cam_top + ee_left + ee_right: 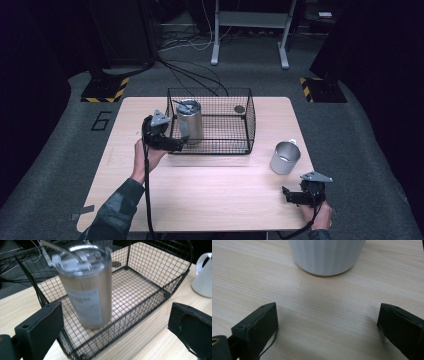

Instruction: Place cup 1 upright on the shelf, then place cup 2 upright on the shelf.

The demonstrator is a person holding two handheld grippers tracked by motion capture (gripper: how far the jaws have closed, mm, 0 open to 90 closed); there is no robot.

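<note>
Jaws wide, left gripper (176,143) sits beside a steel tumbler (190,120) with clear lid, upright in the wire basket's (235,145) left end. Right gripper (292,196), also wide, faces a white mug (285,157) on the pale wooden desk (210,190); grey carpet around.

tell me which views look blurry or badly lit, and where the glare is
High view: table brightly lit, the room around it nearly black. Left gripper view: tumbler smeared by blur, its label unreadable, glare on its clear lid, while the wire basket mesh is sharper. Right gripper view: white mug soft and cropped, a faint shadow under it, wood grain crisp.
</note>
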